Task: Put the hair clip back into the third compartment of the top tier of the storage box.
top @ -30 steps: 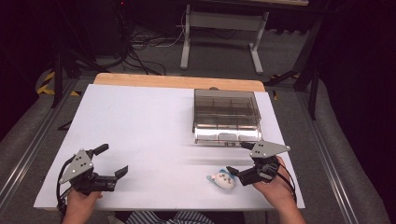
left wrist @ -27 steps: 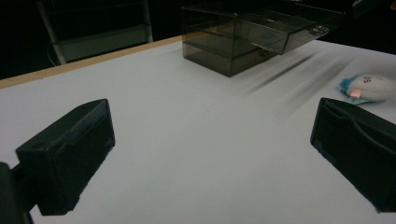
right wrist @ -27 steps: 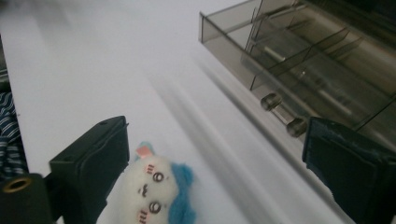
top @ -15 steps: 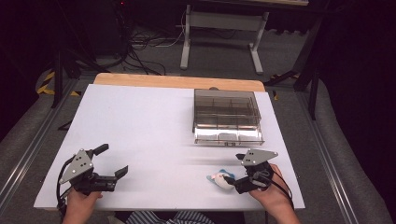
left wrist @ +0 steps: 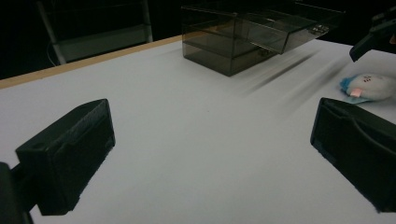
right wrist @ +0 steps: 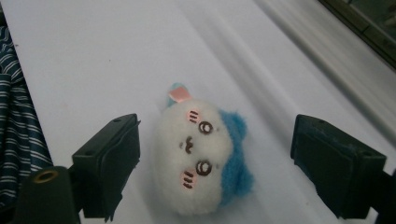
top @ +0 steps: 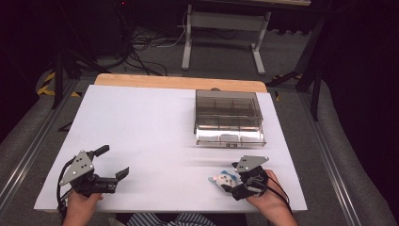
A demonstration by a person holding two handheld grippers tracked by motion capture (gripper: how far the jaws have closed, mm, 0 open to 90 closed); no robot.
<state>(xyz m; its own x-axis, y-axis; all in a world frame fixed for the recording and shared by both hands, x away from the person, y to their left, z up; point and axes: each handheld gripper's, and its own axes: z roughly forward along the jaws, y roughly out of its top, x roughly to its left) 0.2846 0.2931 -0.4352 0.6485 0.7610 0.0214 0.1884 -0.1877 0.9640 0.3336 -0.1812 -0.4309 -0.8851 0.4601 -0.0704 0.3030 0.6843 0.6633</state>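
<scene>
Lying near the table's (top: 141, 122) front edge, the plush toy (top: 221, 179) sits between the right gripper's (top: 234, 184) closing jaws, untouched. The left gripper (top: 115, 162) rests wide apart. Farther back stands a smoky plastic box (top: 228, 115), contents unclear.

Bare table (top: 141, 127) left, centre; smoky box (top: 228, 113) blocks far right, seemingly alone.

plush toy (left wrist: 370, 87) cut off at right edge; clear box's (top: 229, 116) contents too small to tell.
</scene>
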